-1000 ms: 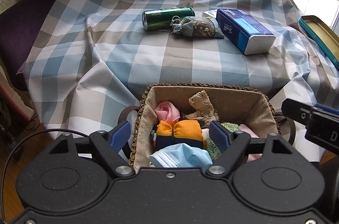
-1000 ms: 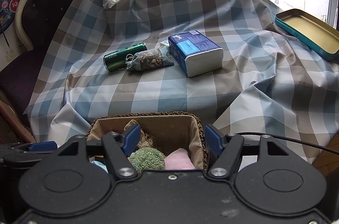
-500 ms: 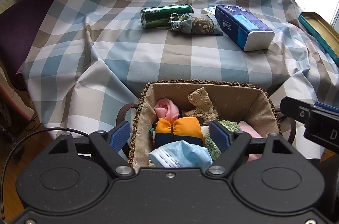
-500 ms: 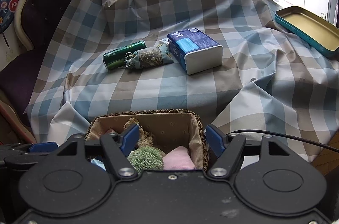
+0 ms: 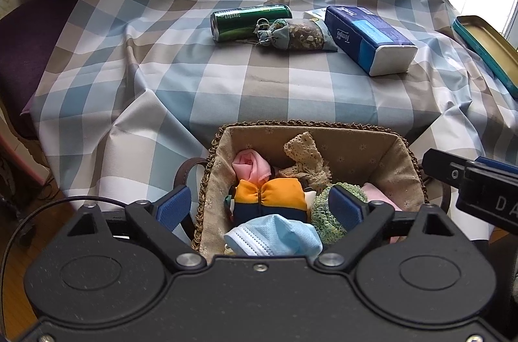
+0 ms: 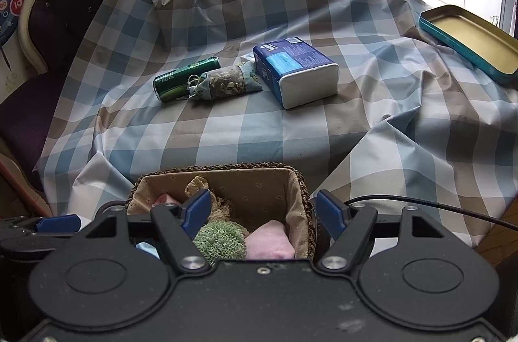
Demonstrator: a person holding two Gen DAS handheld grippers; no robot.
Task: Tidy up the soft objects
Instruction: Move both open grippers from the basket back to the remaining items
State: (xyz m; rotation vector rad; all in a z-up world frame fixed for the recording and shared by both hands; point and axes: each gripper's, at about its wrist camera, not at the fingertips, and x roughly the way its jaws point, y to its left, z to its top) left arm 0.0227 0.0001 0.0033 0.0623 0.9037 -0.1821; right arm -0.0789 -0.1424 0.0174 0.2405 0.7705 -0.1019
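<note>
The basket [image 5: 323,128] sits at the near edge of the checked cloth [image 5: 226,83], its long axis running left to right across both views. Inside lie a blue mask [image 5: 275,235] at the near wall, an orange-and-navy roll [image 5: 270,196] behind it, a pink roll [image 5: 251,165] toward the far left corner, a lace piece [image 5: 304,159] against the far wall, a green knit ball [image 6: 220,240] and a pink pad [image 6: 270,240] toward the right end.

The left gripper [image 5: 259,207] hangs over the basket's left half, jaws wide apart and empty. The right gripper [image 6: 259,211] hangs over the right end, also wide apart and holding nothing.

Well beyond, mid-cloth, a green can [image 5: 249,22] lies on its side, long axis left to right, touching a sachet [image 5: 294,34] that lies in front of it; a tissue pack [image 5: 369,39] lies just beside, angled toward the near right. A tin [image 6: 469,41] rests at the cloth's right edge. A chair [image 6: 58,5] stands at the left.
</note>
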